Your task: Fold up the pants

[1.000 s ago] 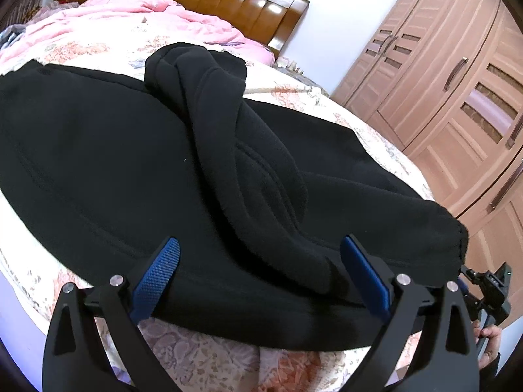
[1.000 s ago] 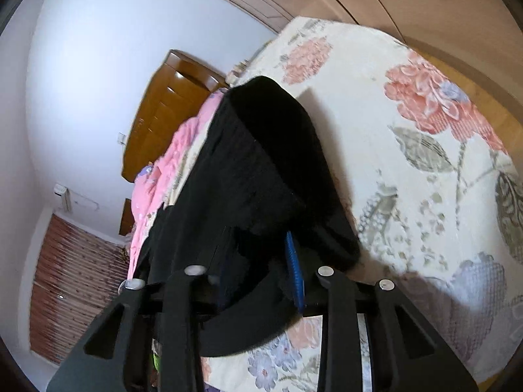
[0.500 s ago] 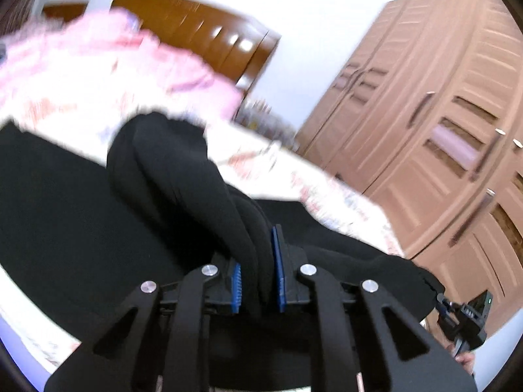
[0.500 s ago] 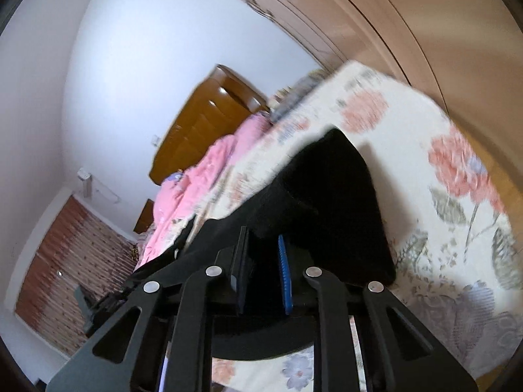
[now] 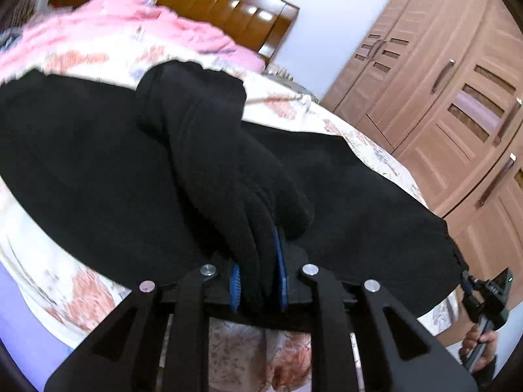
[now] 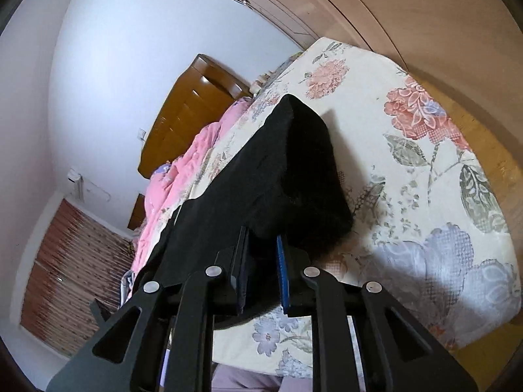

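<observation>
Black fleece pants (image 5: pixel 98 163) lie spread across the floral bedsheet (image 5: pixel 81 290). A thick ridge of the fabric (image 5: pixel 228 163) runs toward my left gripper (image 5: pixel 258 277), which is shut on that fold near the bed's front edge. In the right wrist view the pants (image 6: pixel 261 176) rise off the bed in a lifted end. My right gripper (image 6: pixel 263 271) is shut on that end at the pants' edge. The right gripper (image 5: pixel 483 294) also shows at the far right of the left wrist view.
A pink quilt (image 5: pixel 137 26) lies bunched at the head of the bed before the wooden headboard (image 5: pixel 222 3). A brown wardrobe (image 5: pixel 457 91) stands to the right. The bed's edge and wooden floor (image 6: pixel 490 137) show in the right wrist view.
My left gripper was open over the pants' ridge and has closed on it. My right gripper stayed shut and lifted its end of the pants higher.
</observation>
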`<state>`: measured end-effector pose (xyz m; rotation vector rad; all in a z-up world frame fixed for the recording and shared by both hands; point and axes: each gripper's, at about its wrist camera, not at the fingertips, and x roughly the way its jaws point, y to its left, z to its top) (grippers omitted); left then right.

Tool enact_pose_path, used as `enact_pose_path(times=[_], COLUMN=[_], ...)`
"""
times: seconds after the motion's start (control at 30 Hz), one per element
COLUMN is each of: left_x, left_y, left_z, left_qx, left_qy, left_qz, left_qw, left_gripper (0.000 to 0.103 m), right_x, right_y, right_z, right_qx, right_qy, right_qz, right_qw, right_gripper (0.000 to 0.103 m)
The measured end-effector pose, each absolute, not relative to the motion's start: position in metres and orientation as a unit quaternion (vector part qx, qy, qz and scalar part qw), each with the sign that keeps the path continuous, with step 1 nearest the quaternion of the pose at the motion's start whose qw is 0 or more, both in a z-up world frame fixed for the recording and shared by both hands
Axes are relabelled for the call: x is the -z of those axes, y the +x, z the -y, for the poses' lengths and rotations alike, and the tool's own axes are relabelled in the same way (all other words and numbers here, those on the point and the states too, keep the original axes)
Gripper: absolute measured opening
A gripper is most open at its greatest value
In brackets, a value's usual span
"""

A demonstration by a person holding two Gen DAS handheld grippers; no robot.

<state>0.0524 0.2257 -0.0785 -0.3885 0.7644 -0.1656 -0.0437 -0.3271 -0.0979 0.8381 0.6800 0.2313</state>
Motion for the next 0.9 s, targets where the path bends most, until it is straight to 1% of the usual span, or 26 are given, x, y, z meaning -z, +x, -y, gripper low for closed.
enact_pose_path(times=[0.07,0.13,0.2,0.23,0.27,0.3,0.33,0.37,0.43,0.5,0.6,0.7,0.8,0.9], left_x=[0.084,0.095,0.095,0.092,0.090,0.085,0.076,0.063,0.044,0.027,0.024,0.033,0.050,0.071], left_y=[0.059,0.062,0.058,0.058,0.055,0.051,0.046,0.035,0.023,0.017,0.028,0.040,0.045,0.057], left_z=[-0.220,-0.217,-0.222,-0.222,-0.222,-0.224,-0.225,-0.224,-0.217,-0.201,-0.155,-0.104,-0.062,-0.040], left_qx=[0.066,0.056,0.059,0.061,0.055,0.042,0.026,0.013,0.014,0.047,0.134,0.188,0.222,0.231], left_qy=[-0.169,-0.164,-0.163,-0.158,-0.155,-0.150,-0.145,-0.133,-0.116,-0.107,-0.079,-0.013,0.046,0.069], left_qz=[-0.383,-0.404,-0.396,-0.400,-0.400,-0.394,-0.374,-0.339,-0.299,-0.273,-0.299,-0.324,-0.338,-0.364], left_qw=[0.906,0.898,0.902,0.901,0.901,0.906,0.916,0.931,0.947,0.955,0.942,0.927,0.913,0.900], left_gripper=[0.022,0.026,0.027,0.034,0.057,0.072,0.083,0.087,0.091,0.094,0.094,0.094,0.094,0.094], right_x=[0.110,0.124,0.119,0.115,0.109,0.101,0.095,0.088,0.076,0.075,0.088,0.104,0.106,0.106], right_y=[-0.040,-0.041,-0.042,-0.043,-0.045,-0.049,-0.055,-0.060,-0.068,-0.067,-0.059,-0.056,-0.059,-0.055], right_z=[0.327,0.331,0.332,0.332,0.331,0.331,0.330,0.327,0.312,0.293,0.269,0.263,0.263,0.262], right_qx=[-0.092,-0.098,-0.095,-0.093,-0.090,-0.080,-0.075,-0.072,-0.094,-0.137,-0.158,-0.172,-0.172,-0.174], right_qy=[0.386,0.412,0.403,0.397,0.391,0.377,0.364,0.349,0.304,0.281,0.266,0.294,0.290,0.290], right_qz=[-0.344,-0.339,-0.350,-0.356,-0.360,-0.364,-0.360,-0.354,-0.348,-0.353,-0.384,-0.409,-0.404,-0.395], right_qw=[0.851,0.840,0.840,0.841,0.842,0.848,0.856,0.865,0.882,0.882,0.870,0.847,0.851,0.854], right_gripper=[0.016,0.016,0.017,0.023,0.029,0.032,0.032,0.032,0.032,0.032,0.032,0.032,0.032,0.032])
